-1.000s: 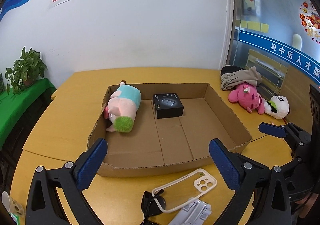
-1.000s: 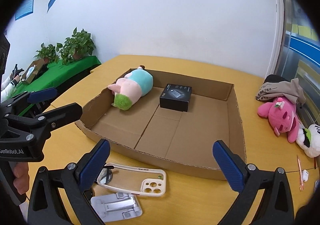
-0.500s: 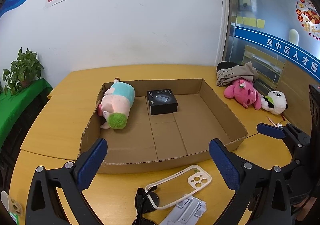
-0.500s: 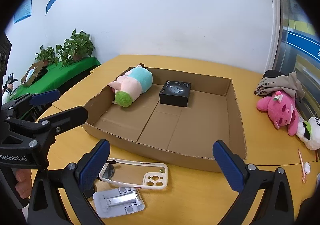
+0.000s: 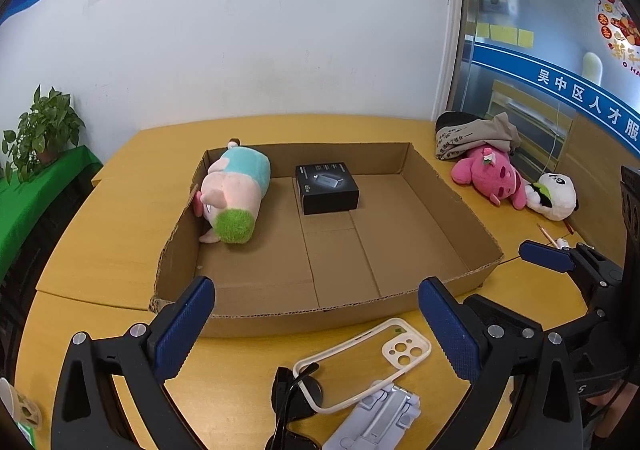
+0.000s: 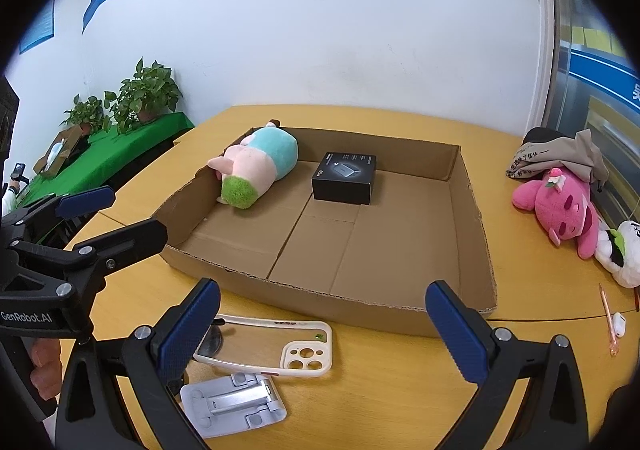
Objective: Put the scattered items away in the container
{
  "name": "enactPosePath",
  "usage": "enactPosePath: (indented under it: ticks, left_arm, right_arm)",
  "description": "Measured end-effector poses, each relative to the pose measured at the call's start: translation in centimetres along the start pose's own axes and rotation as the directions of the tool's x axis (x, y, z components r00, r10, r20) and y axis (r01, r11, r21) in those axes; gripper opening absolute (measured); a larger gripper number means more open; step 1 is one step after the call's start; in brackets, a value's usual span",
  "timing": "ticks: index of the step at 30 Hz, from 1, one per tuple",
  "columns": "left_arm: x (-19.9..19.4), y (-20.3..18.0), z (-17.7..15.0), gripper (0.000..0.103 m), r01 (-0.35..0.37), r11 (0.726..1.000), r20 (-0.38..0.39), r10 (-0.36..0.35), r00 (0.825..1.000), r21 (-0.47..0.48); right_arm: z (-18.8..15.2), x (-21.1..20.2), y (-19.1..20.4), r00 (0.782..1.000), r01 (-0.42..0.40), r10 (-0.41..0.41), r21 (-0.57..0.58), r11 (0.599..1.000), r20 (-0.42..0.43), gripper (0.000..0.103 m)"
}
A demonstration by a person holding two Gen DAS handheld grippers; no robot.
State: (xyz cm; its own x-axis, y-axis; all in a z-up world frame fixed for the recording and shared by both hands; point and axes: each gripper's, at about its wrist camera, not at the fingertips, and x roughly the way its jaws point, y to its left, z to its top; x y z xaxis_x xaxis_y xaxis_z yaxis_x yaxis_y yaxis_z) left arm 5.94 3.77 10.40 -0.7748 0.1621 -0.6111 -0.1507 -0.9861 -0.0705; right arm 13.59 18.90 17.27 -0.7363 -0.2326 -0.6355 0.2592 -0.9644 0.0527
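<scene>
A shallow cardboard box (image 5: 304, 320) (image 6: 360, 300) lies on the yellow table. In it lie a pink, teal and green plush (image 5: 236, 194) (image 6: 258, 168) and a black box (image 5: 326, 188) (image 6: 346, 178). In front of the box lie a clear phone case (image 5: 364, 362) (image 6: 268, 344), a grey folding stand (image 5: 380, 418) (image 6: 234, 404) and black sunglasses (image 5: 290, 402). My left gripper (image 5: 316, 330) and my right gripper (image 6: 322, 328) are open and empty, both above these items.
A pink plush (image 5: 490, 174) (image 6: 560, 206), a panda plush (image 5: 554, 196) (image 6: 622, 254) and a bundle of cloth (image 5: 476, 134) (image 6: 560, 154) lie at the right. A pen (image 6: 608, 320) and a small white item (image 6: 619, 328) lie at the right edge. A paper cup (image 5: 18, 406) stands front left.
Both grippers have drawn back and risen slightly, so the box looks farther away and more of the phone case and stand shows. Both jaws stay open.
</scene>
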Motion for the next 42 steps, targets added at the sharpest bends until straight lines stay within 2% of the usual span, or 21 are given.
enactPosePath:
  ticks: [5, 9, 16, 27, 30, 32, 33, 34, 35, 36, 37, 42]
  left_arm:
    - [0.6, 1.0, -1.1, 0.103, 0.012, 1.000, -0.041, -0.012, 0.999, -0.016]
    - [1.5, 2.0, -2.6, 0.103, 0.010, 1.000, -0.092, -0.012, 0.996, -0.022]
    - [3.3, 3.6, -5.4, 0.103, 0.042, 0.997, -0.192, -0.054, 0.980, -0.066]
    - [5.3, 3.9, -6.8, 0.101, 0.070, 0.992, -0.263, -0.094, 0.960, -0.102]
    - [5.4, 3.8, -6.8, 0.101, 0.074, 0.993, -0.271, -0.097, 0.958, -0.093]
    - [5.4, 3.7, -6.8, 0.101, 0.075, 0.993, -0.271, -0.096, 0.958, -0.089]
    - [5.5, 3.7, -6.8, 0.101, 0.073, 0.993, -0.274, -0.095, 0.957, -0.088]
    - [5.6, 3.6, -6.8, 0.101, 0.073, 0.993, -0.277, -0.095, 0.956, -0.088]
    - [5.7, 3.5, -6.7, 0.101, 0.076, 0.993, -0.279, -0.098, 0.955, -0.086]
    - [5.8, 3.3, -6.7, 0.101, 0.079, 0.993, -0.281, -0.100, 0.954, -0.083]
    - [5.9, 3.0, -6.5, 0.100, 0.084, 0.993, -0.282, -0.103, 0.954, -0.078]
    - [6.7, 1.0, -5.9, 0.099, 0.124, 0.991, -0.294, -0.132, 0.947, -0.045]
  right_arm:
    - [-0.8, 0.4, -0.5, 1.000, -0.009, 0.009, 0.015, 1.000, -0.024, 0.102]
    - [-2.2, 1.5, -1.1, 0.996, -0.033, 0.036, 0.039, 0.999, -0.079, 0.102]
    - [-5.0, 4.1, -1.2, 0.977, -0.098, 0.109, 0.069, 0.993, -0.182, 0.102]
    - [-6.5, 9.1, -2.1, 0.956, -0.100, 0.130, 0.124, 0.987, -0.263, 0.100]
    - [-7.2, 10.4, -2.2, 0.948, -0.081, 0.110, 0.108, 0.991, -0.300, 0.078]
    - [-7.8, 10.6, -2.4, 0.945, -0.074, 0.104, 0.107, 0.991, -0.310, 0.056]
    - [-8.1, 10.7, -2.6, 0.945, -0.061, 0.091, 0.102, 0.993, -0.313, 0.051]
    - [-8.3, 10.6, -2.9, 0.949, -0.052, 0.079, 0.097, 0.994, -0.304, 0.042]
    - [-8.4, 10.4, -3.1, 0.952, -0.030, 0.055, 0.084, 0.996, -0.301, 0.027]
    - [-8.6, 10.3, -3.5, 0.952, -0.022, 0.047, 0.087, 0.996, -0.302, 0.022]
    - [-8.7, 10.2, -3.9, 0.952, -0.015, 0.042, 0.091, 0.996, -0.304, 0.012]
    - [-9.6, 9.1, -6.4, 0.954, 0.049, -0.010, 0.123, 0.991, -0.299, 0.010]
